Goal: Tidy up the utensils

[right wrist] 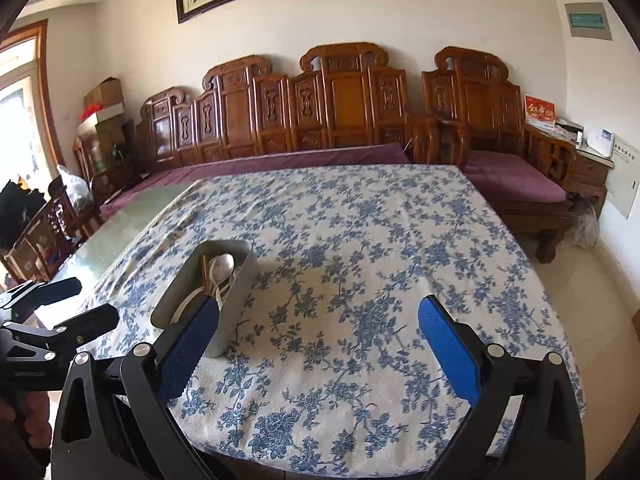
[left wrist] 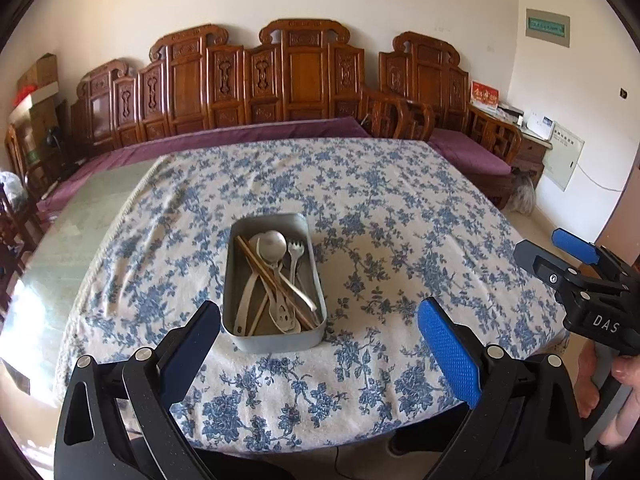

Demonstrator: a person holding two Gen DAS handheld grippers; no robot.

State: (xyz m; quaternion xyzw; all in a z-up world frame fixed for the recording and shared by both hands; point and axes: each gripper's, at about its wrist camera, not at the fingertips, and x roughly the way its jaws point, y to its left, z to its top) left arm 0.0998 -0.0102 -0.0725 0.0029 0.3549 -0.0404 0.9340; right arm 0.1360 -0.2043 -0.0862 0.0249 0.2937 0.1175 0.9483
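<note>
A grey metal tray (left wrist: 234, 280) sits on the blue-flowered tablecloth (left wrist: 380, 220). It holds a spoon (left wrist: 274, 242), a pale fork (left wrist: 295, 252), brown chopsticks (left wrist: 272, 276) and several other pale utensils, all lying crossed. My left gripper (left wrist: 320, 332) hovers open just in front of the tray, with nothing between its blue pads. My right gripper (right wrist: 320, 332) is open and empty too, above the cloth to the right of the tray (right wrist: 236, 292). In the left wrist view the right gripper (left wrist: 560, 252) shows at the right edge, held by a hand (left wrist: 628, 372).
A carved wooden bench (left wrist: 288, 84) with purple cushions runs along the far side of the table. Bare green tabletop (left wrist: 76, 232) lies left of the cloth. A side cabinet (left wrist: 528, 140) with papers stands at the right, cardboard boxes (left wrist: 36, 80) at the back left.
</note>
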